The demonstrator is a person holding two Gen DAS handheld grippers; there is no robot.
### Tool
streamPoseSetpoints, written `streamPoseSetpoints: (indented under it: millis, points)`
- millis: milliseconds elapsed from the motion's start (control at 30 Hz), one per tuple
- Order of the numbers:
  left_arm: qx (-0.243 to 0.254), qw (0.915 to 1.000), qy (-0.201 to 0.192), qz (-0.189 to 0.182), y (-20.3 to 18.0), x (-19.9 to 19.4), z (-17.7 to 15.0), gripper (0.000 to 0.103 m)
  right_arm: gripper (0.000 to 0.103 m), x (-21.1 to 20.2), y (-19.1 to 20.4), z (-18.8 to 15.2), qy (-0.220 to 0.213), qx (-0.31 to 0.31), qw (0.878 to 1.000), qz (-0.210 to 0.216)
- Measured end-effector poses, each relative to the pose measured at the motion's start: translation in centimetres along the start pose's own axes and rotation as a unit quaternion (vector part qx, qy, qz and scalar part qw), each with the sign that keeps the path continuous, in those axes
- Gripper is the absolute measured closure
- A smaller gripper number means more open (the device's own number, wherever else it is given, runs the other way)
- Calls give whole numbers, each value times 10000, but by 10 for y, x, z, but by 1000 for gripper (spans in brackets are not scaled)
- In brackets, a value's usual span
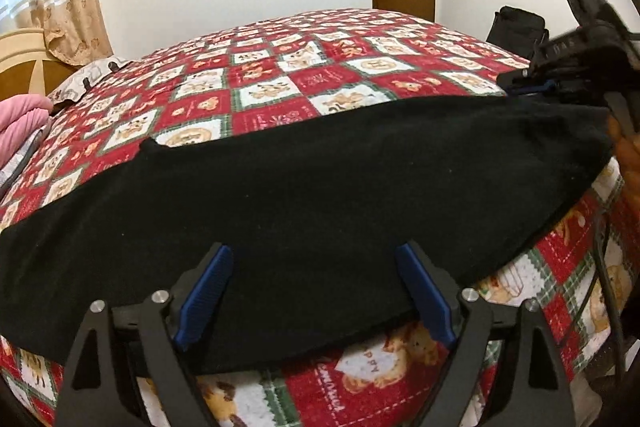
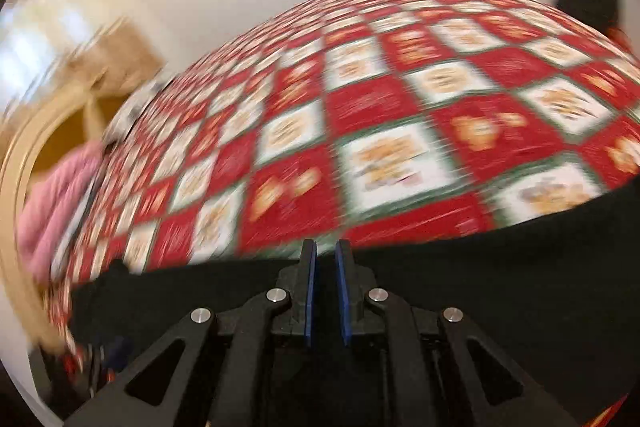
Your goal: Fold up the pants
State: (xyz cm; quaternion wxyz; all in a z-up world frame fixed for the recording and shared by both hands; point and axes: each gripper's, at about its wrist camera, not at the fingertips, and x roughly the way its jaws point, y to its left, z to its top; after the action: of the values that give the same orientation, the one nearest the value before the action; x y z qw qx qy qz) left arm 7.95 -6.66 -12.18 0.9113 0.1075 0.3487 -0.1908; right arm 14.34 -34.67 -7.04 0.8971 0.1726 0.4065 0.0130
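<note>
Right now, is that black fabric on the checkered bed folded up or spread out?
Spread out: the black pants lie as one long flat band across the red-and-white checkered quilt. Whether they are already halved lengthwise, I cannot tell.

The left hand-held gripper (image 1: 314, 293) has matte black angular arms with triangular cut-outs, round silver screws at the pivots and ribbed blue pads (image 1: 206, 297) inside its fingers. The right hand-held gripper (image 2: 325, 287) is built alike, with thin blue pads (image 2: 310, 297).
</note>
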Motion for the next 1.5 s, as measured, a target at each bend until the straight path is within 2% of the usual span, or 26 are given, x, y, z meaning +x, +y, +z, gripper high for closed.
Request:
streamPoseSetpoints:
  millis: [100, 133, 167, 200, 300, 333, 367, 433, 533, 600, 700, 800, 900, 1000, 1033, 1067, 1100, 1167, 1267, 1333, 1433, 1500]
  points:
    - [-38, 10000, 74, 27, 0, 1, 0, 13, 92, 21, 30, -23, 549, -586, 9968, -38]
    - [-35, 9999, 110, 31, 0, 1, 0, 13, 92, 22, 34, -31, 485, -561, 9971, -184]
    - [-44, 9999, 150, 38, 0, 2, 1, 13, 86, 20, 37, -34, 357, -554, 9976, -225]
    - [-68, 9998, 199, 30, 1, 2, 2, 13, 82, 15, 42, -36, 407, -634, 9970, -181]
    - [-130, 9995, 282, 3, 3, 3, 4, 13, 81, -8, 51, -42, 275, -887, 9955, -207]
    - [-137, 9995, 299, 6, 2, 3, 4, 13, 76, -13, 55, -47, 192, -1029, 9943, -206]
    - [-146, 9994, 312, 11, 2, 3, 4, 13, 61, -17, 56, -56, 222, -1160, 9928, -221]
    - [-167, 9992, 351, -1, 2, 3, 5, 13, 47, -15, 51, -76, 526, -1186, 9914, -192]
    - [-266, 9984, 484, -157, 8, 0, 9, 13, 47, -31, 53, -109, 306, -1657, 9855, -222]
    - [-527, 9971, 455, -305, 16, -4, 14, 13, 47, -41, 56, -125, 413, -1911, 9801, -348]
    - [-785, 9952, 394, -431, 21, -6, 25, 13, 47, -56, 45, -129, 667, -1502, 9864, -54]
    - [-716, 9962, 281, -413, 14, -8, 34, 13, 47, -83, 37, -118, 287, -1236, 9918, 179]
    - [-377, 9985, 102, -379, -6, -8, 42, 13, 47, -111, 24, -99, -321, -1063, 9935, -237]
    - [101, 9997, 58, -208, -29, 3, 36, 13, 47, -142, -18, -83, -905, -325, 9936, -596]
    - [289, 9992, 254, -93, -37, 12, 28, 12, 47, -156, -39, -80, -1136, 33, 9907, -747]
    - [330, 9990, 284, -75, -39, 16, 22, 12, 47, -169, -61, -78, -1364, 410, 9857, -901]
    - [242, 9997, 59, -67, -38, 12, 17, 12, 47, -182, -87, -76, -1592, 833, 9777, -1082]
    - [152, 9998, 24, -109, -35, 10, 13, 11, 47, -201, -136, -77, -1860, 1528, 9597, -1451]
    - [49, 9997, 167, -187, -30, 8, 20, 11, 47, -211, -178, -76, -2082, 1837, 9431, -1832]
    - [-74, 9996, 209, -172, -27, 5, 21, 12, 47, -202, -192, -70, -2006, 1820, 9417, -1996]
    - [-158, 9996, 187, -122, -25, 0, 21, 12, 47, -190, -195, -66, -2087, 1806, 9413, -1945]
    - [-186, 9996, 200, -117, -25, -2, 20, 12, 47, -180, -187, -60, -2006, 1751, 9470, -1794]
